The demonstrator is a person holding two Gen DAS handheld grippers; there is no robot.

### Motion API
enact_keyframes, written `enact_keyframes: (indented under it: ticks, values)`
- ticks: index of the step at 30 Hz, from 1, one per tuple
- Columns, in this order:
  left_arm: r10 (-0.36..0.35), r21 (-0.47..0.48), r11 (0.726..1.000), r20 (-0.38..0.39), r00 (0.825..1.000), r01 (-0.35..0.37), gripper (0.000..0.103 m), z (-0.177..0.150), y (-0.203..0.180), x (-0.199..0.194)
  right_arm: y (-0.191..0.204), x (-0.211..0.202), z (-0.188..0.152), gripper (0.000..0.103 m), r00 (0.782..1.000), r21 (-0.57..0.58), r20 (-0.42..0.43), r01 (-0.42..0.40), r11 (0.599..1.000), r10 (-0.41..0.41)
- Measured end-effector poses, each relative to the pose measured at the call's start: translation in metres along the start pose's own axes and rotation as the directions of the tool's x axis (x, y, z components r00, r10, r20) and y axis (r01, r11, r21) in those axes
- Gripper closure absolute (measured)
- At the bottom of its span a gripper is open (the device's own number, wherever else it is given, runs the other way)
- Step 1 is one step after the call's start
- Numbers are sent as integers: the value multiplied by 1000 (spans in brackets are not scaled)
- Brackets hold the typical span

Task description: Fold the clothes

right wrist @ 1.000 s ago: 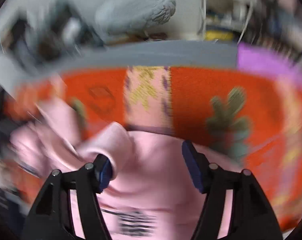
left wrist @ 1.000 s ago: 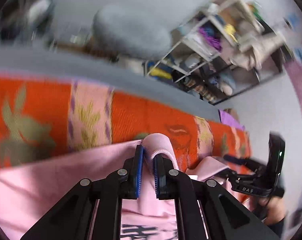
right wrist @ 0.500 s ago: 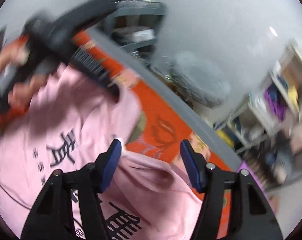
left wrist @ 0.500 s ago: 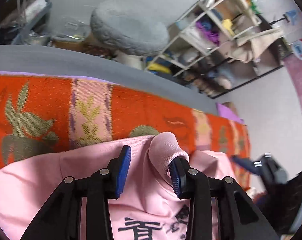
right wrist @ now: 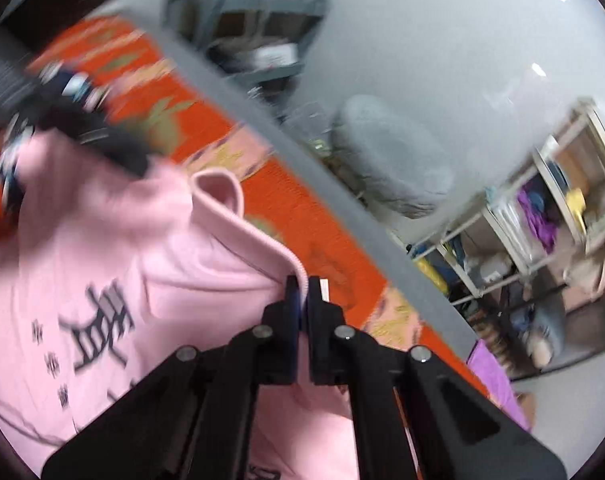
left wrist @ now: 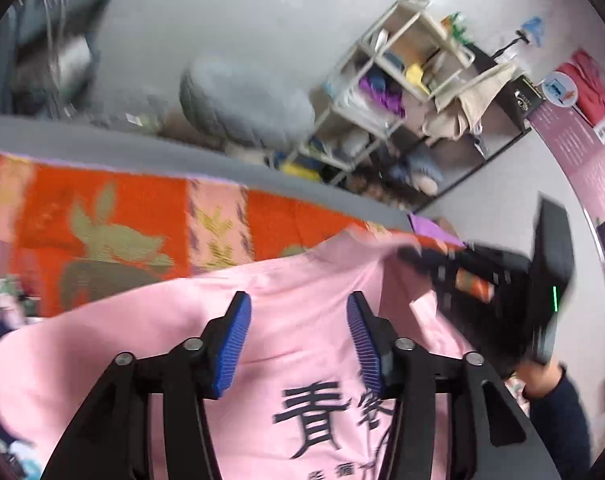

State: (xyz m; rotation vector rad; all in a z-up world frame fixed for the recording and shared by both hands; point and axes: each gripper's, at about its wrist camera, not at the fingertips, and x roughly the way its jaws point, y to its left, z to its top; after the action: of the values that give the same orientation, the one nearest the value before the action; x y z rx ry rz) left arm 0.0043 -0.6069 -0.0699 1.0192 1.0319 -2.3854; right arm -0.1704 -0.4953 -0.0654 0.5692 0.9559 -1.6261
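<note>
My right gripper (right wrist: 302,288) pinches the pink sweatshirt (right wrist: 102,248) by its ribbed edge; my left gripper (left wrist: 298,320) stands spread above it, having just opened.
The sweatshirt lies on an orange patterned blanket (left wrist: 114,220); beyond, grey floor, a grey cushion (left wrist: 238,104) and a white shelf unit (left wrist: 386,92) stuffed with coloured cloth.

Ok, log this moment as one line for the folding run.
left tool: open over pink shirt, just opened | right tool: just shut on shirt's ribbed edge | blanket: orange, under shirt
</note>
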Motion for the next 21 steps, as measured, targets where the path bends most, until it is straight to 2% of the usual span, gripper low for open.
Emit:
enact_keyframes:
  ticks: [2,5,8,9,10,12,13,14,15,16,17,18,21]
  values:
    - [57,-18,998,-14,998,-57,42,-19,10,-15,-27,9,12,101,1000,116,18,-3,993,1]
    - [107,-49,993,-68,992,-110,42,-50,31,-30,-46,36,28,101,1000,198,5,9,980,-11]
    - [210,-6,977,-133,969,-213,42,-74,37,-19,-59,74,26,93,993,351,-79,-53,935,86]
    - [236,1,971,-148,960,-238,42,-82,41,-16,-64,77,23,78,990,419,-76,-73,905,115]
    - [238,-4,970,-158,958,-242,42,-86,45,-15,-71,73,17,68,986,498,-36,-124,858,163]
    - [225,-22,973,-164,961,-232,42,-92,54,-18,-90,46,5,65,966,617,100,-249,747,240]
    - [228,-17,972,-154,962,-233,42,-94,55,-21,-101,26,1,60,960,629,152,-279,725,237]
    - [234,-8,971,-142,962,-237,42,-94,55,-24,-111,4,-5,56,957,631,186,-291,719,224]
    - [240,2,970,-130,962,-242,42,-95,54,-27,-119,-19,-14,46,963,613,181,-269,743,200]
    - [235,8,972,-126,964,-236,42,-96,53,-28,-126,-41,-28,35,975,588,141,-224,778,174]
    - [220,7,975,-131,967,-221,42,-97,54,-29,-132,-59,-47,31,986,565,78,-164,808,145]
    - [197,-1,980,-137,971,-199,42,-100,54,-30,-136,-71,-71,28,991,555,17,-117,823,130]
    - [136,-26,990,-142,981,-141,42,-104,46,-27,-149,-99,-159,27,981,556,-160,-2,832,110]
